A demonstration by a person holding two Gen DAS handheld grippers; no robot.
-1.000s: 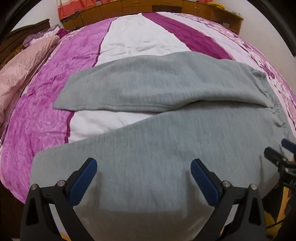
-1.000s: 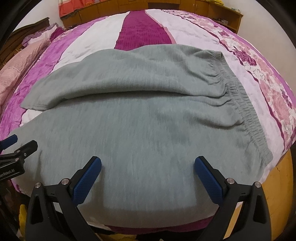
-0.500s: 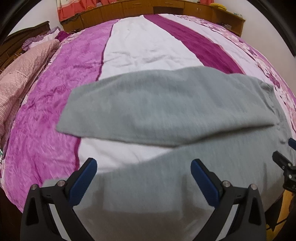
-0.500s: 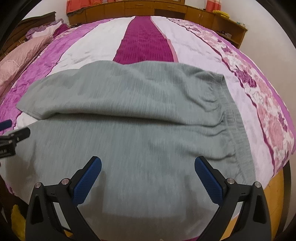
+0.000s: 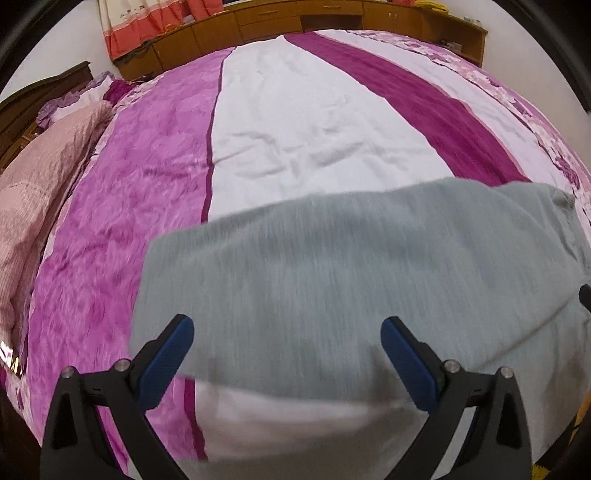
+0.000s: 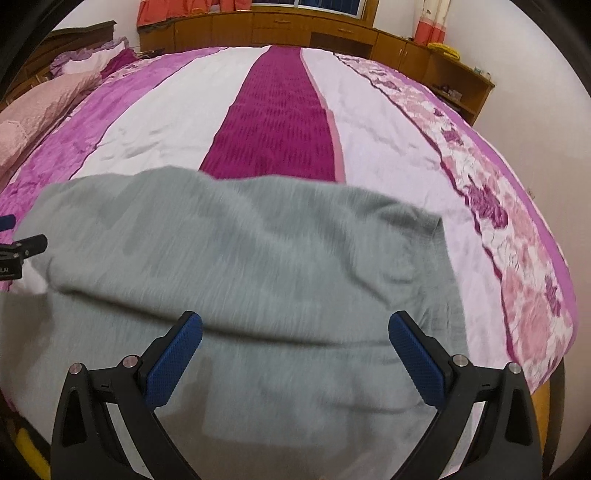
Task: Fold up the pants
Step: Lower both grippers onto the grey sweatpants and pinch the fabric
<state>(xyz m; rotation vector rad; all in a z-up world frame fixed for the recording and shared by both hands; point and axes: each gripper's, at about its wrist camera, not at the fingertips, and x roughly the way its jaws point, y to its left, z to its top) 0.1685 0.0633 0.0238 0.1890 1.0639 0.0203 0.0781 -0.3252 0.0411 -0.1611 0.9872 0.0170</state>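
Grey pants lie spread on the bed, legs pointing left and waistband to the right. In the left wrist view the far leg fills the lower middle. My left gripper is open and empty above that leg's near edge. In the right wrist view the pants show the far leg over the near leg, with the waistband at the right. My right gripper is open and empty above the upper part of the pants. The left gripper's tip shows at the left edge.
The bed cover has purple, white and magenta stripes, with a floral border at the right edge. A pink quilt and pillows lie at the left. Wooden cabinets stand behind the bed.
Both grippers have moved forward over the pants toward the far leg. The near leg has dropped out of the left wrist view. Both stay open.
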